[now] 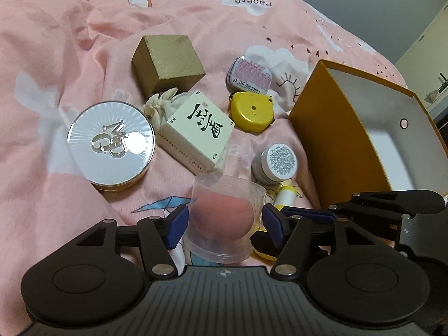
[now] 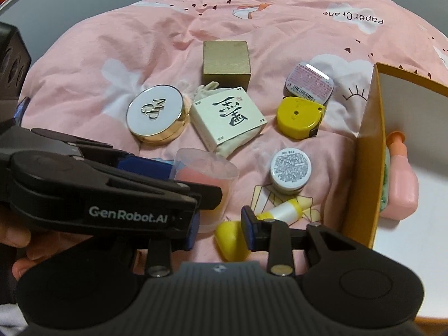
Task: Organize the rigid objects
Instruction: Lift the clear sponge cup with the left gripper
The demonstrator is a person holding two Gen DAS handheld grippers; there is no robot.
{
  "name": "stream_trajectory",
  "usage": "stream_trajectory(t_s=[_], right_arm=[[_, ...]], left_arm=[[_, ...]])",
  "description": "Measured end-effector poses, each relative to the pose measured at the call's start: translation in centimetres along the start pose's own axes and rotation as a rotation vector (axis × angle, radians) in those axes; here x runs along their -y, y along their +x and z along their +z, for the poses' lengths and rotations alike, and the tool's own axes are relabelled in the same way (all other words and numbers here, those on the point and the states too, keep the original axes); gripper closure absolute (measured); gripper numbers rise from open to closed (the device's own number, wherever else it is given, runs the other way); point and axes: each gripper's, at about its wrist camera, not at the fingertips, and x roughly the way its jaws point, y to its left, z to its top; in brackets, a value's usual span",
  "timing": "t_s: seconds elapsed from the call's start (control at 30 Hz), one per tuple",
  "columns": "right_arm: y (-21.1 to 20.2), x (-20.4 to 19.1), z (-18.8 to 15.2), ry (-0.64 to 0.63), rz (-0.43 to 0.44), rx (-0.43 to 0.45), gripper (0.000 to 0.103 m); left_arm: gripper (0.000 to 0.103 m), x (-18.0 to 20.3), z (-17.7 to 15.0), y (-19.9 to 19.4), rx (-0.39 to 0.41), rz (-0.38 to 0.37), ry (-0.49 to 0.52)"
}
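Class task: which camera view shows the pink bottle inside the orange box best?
The right wrist view. There the pink bottle lies in plain sight against the inner wall of the orange box. In the left wrist view the box's orange wall hides it; no bottle shows.

Each camera sits on a gripper and looks forward and steeply down at the pink blanket [image 1: 56,56] from close up. The left one looks from low over the clear cup with a pink sponge [image 1: 224,218], and the right one looks from a bit further right, by the orange box [image 2: 369,145]. Both see the white box with black writing [image 1: 196,128], the yellow tape measure [image 2: 299,117] and the round silver compact [image 2: 154,112].
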Motion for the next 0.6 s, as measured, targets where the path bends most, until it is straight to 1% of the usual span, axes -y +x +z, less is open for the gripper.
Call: stream_trajectory(t_s=[0.1,0.27,0.37,0.47,0.6], right_arm=[[0.6,0.1,0.1,0.002,0.004,-0.006,0.072],[0.8,0.1,0.1,-0.002,0.003,-0.008,0.073],[0.4,0.0,0.1,0.001,0.001,-0.002,0.072],[-0.4,0.0,0.2,-0.008,-0.007,0.014,0.072],[-1.5,0.2,0.9,-0.023,-0.002,0.032,0.071]], left_arm=[[0.029,-0.1,0.1,1.0,-0.015,0.004,0.002],[0.032,0.0,0.1,1.5,-0.011,-0.003,0.008],[0.033,-0.1,0.0,0.6,0.015,-0.006,0.001],[0.033,-0.1,-0.1,-1.1,0.063,-0.006,-0.005],[0.033,-0.2,0.2,-3.0,0.108,-0.010,-0.008]])
